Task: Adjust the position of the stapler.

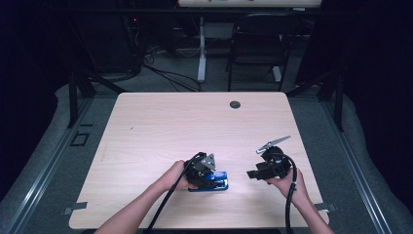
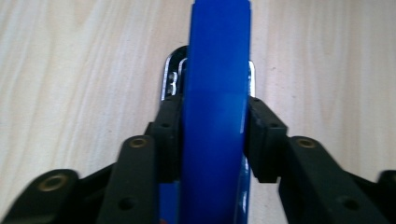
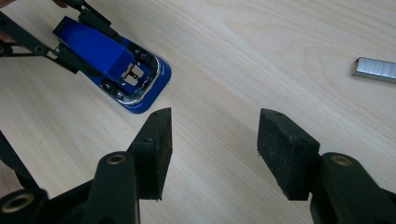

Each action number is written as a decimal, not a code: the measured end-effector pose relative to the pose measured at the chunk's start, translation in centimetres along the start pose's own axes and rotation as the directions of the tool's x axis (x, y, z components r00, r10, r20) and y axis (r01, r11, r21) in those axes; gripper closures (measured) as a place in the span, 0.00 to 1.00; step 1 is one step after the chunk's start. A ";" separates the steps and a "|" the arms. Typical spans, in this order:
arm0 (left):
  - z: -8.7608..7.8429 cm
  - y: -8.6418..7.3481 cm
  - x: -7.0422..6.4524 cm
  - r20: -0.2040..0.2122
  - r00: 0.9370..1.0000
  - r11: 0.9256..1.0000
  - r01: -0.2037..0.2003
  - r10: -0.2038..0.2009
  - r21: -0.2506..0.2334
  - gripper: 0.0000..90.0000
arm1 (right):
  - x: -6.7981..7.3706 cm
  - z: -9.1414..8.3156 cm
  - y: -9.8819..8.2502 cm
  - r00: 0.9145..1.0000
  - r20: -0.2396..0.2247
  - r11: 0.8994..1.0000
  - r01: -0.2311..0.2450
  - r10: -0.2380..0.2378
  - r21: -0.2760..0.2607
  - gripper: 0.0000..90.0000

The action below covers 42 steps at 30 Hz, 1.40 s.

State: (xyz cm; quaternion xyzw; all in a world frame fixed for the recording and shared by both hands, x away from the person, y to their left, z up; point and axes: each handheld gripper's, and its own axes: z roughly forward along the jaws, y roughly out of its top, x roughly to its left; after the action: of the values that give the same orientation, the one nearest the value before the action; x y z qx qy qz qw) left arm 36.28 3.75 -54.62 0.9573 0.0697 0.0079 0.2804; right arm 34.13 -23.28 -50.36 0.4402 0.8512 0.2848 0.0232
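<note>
Blue plastic shows first in the high view: your left gripper (image 1: 207, 171) sits low in the middle of the frame, and its jaws squeeze a blue stapler (image 1: 214, 181) that rests on the pale wooden table (image 1: 195, 122). You hold it from the back end, I think to keep it from sliding. Your right gripper (image 1: 263, 168) hangs to the right of it, apart from it, with nothing in its jaws. A shiny strip of staples (image 1: 275, 142) lies on the wood just above and right of that gripper. A small dark round cap (image 1: 235, 104) sits near the far edge of the table.

In the left gripper view, the stapler (image 2: 215, 107) runs straight up the middle of the frame. Its top is smooth, glossy and rounded. The black rubbery pads (image 2: 264, 135) press on both its sides, so the grip is firm. A bit of bright metal peeks out beside the blue top, upper middle.

In the right gripper view, the two black jaws stand apart at the bottom, with bare wood between them. The pads (image 3: 156, 149) look rough and blocky. The stapler (image 3: 116, 70) lies at the upper left, and its front has a silver rim. The staples (image 3: 376, 69) lie at the right edge, a grey ridged bar, maybe waiting to go in
</note>
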 end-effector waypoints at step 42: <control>-0.2 1.7 -0.2 0.020 1.000 0.997 -0.001 0.002 -0.083 0.51 | 0.5 1.2 0.1 1.000 -0.022 1.000 -0.001 0.001 0.026 0.59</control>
State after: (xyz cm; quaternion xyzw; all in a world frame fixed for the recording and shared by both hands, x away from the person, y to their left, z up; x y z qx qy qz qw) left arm 36.31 2.41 -53.47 0.9449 0.0657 0.0014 0.3206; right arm 34.21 -22.27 -51.25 0.4377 0.8548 0.2785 0.0078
